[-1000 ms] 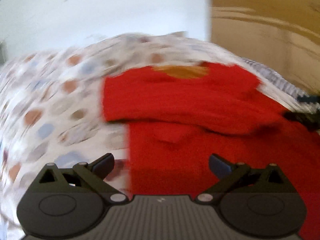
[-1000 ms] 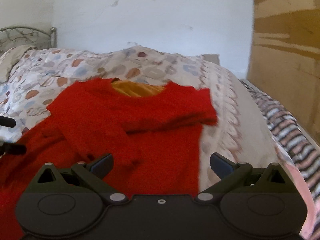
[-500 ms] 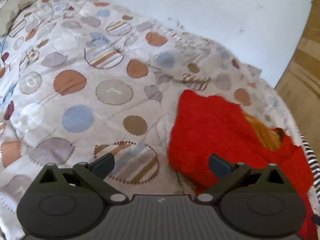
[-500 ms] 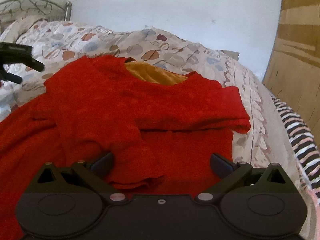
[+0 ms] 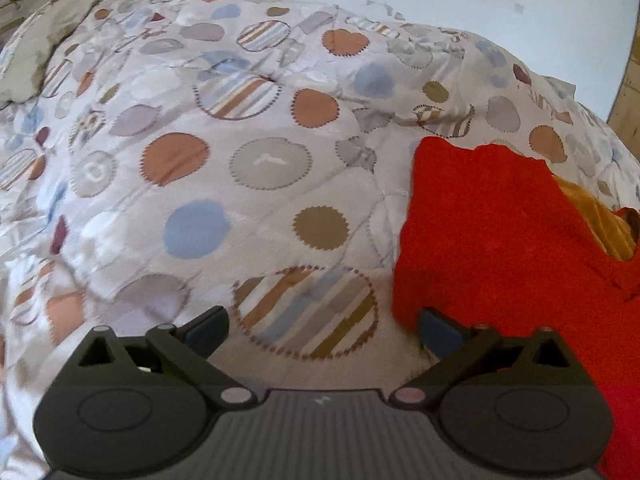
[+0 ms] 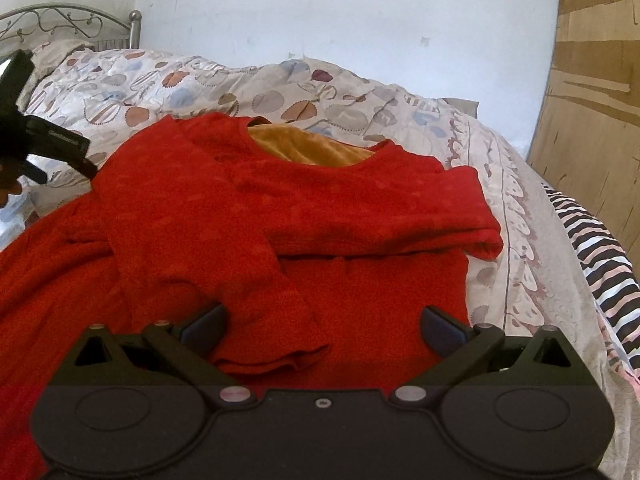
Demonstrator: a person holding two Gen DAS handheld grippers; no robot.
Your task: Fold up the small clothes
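Lying spread on the dotted quilt (image 6: 344, 100) of a metal-framed bed: a red sweater (image 6: 304, 208), neckline toward the white wall (image 6: 360, 20), mustard-yellow lining (image 6: 308, 148) showing inside the collar. Both sleeves folded in across the chest, the one cuff ending low on the front, just ahead of the right gripper (image 6: 323, 326). Right gripper spread wide and empty, hovering over the lower front of the sweater, its fingers apart on either side of that folded cuff (contact with the cloth not clear). Left gripper (image 5: 323, 326) also spread wide, holding nothing, aimed mostly at bare quilt beside the sweater's shoulder edge; its right-hand finger (image 5: 440, 330) overlapping the red edge in view. Seen from the right wrist, far off past the sweater's shoulder: the left tool as a dark shape. Beyond the sweater's other side, a striped cloth (image 6: 592, 256) along the bed edge and a wooden panel (image 6: 592, 120).
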